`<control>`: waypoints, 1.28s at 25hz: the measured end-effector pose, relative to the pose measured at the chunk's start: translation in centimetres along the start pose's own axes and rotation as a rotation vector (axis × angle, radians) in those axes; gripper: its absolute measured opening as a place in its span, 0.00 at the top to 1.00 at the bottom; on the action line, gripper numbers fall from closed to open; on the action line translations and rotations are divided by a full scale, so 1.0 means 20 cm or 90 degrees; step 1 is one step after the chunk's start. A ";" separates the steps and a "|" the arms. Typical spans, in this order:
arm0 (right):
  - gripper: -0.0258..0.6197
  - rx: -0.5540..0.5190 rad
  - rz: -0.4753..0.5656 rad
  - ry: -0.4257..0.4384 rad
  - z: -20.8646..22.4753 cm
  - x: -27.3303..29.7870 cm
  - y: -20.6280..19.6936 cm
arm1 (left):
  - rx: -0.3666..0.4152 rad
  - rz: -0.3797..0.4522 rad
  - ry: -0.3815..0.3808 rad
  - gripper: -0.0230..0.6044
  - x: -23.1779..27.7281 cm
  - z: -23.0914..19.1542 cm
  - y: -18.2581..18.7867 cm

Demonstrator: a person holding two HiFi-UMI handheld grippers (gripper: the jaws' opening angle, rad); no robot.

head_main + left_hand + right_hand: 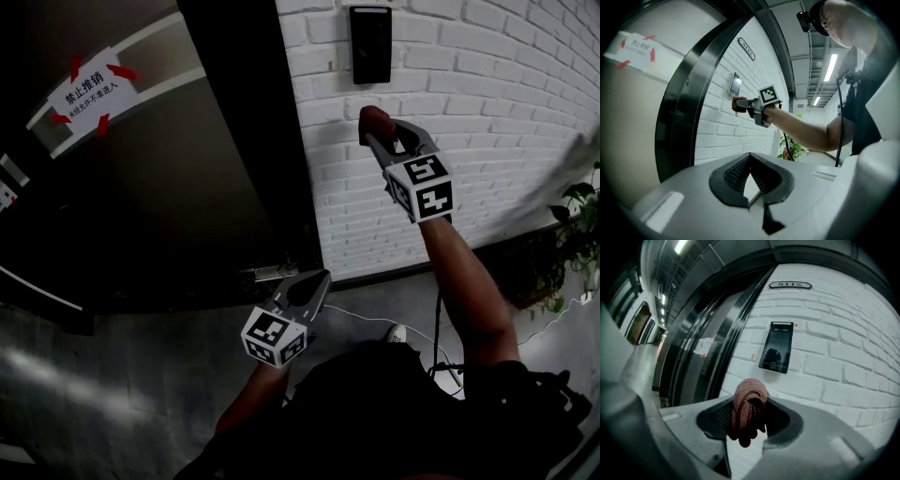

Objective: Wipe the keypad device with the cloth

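Step in hand: the approach, as I judge it; the cloth (pixel 749 404) is raised toward the keypad device (pixel 776 347) but is not yet touching it.
Right gripper (pixel 750 414): jaws clamped on the cloth, which bulges out past the tips as a rounded wad.
Left gripper (pixel 752 176): jaws closed together on nothing, held low by the door (pixel 187 187), well apart from the work.
Where the device is: mounted on the white brick wall (pixel 487 112), just beside the door frame. In the head view it lies at 12 o'clock from the cloth; in the right gripper view, at about 1 o'clock.
How to do it well: lift the wad toward 12 o'clock and bring it on flat, so that only fabric meets the glass and not the hard jaw tips. Press lightly, since a hard push might trigger keys. Wipe in overlapping strokes from 12 to 6 o'clock and keep the grip firm.
Device's look: a slim, upright, dark rectangle with a glossy face that throws back reflections. A small round mark sits near its 6 o'clock end; any smudges are too small to tell.
Cloth's look: reddish-brown, coarse knit, bunched.
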State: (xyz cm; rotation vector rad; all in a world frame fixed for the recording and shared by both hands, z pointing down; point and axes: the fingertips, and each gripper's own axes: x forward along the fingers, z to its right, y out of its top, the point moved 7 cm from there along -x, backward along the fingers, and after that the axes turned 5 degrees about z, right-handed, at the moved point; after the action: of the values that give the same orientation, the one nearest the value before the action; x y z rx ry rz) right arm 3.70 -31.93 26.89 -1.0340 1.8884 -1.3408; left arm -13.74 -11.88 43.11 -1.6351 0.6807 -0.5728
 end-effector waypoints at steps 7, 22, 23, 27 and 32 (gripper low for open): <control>0.74 0.060 -0.022 0.036 -0.26 -0.43 -0.21 | -0.003 -0.010 -0.016 0.94 -0.04 -0.01 -0.03; 0.74 0.128 -0.053 0.097 -0.48 -1.06 -0.43 | 0.010 0.018 -0.001 0.94 0.03 0.26 0.00; 0.74 0.126 -0.054 0.102 -0.48 -1.10 -0.44 | 0.013 0.019 0.001 0.94 0.04 0.29 0.00; 0.74 0.125 -0.049 0.111 -0.44 -1.25 -0.45 | 0.018 0.023 0.018 0.94 0.06 0.38 0.02; 0.74 0.112 -0.026 0.136 -0.45 -1.43 -0.45 | 0.029 0.027 0.041 0.94 0.07 0.47 0.03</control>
State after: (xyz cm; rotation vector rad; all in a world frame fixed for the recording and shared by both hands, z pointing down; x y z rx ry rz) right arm 13.46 -4.81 39.05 -0.8753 1.8673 -1.6652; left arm -6.17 -6.38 40.94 -1.5612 0.7432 -0.6079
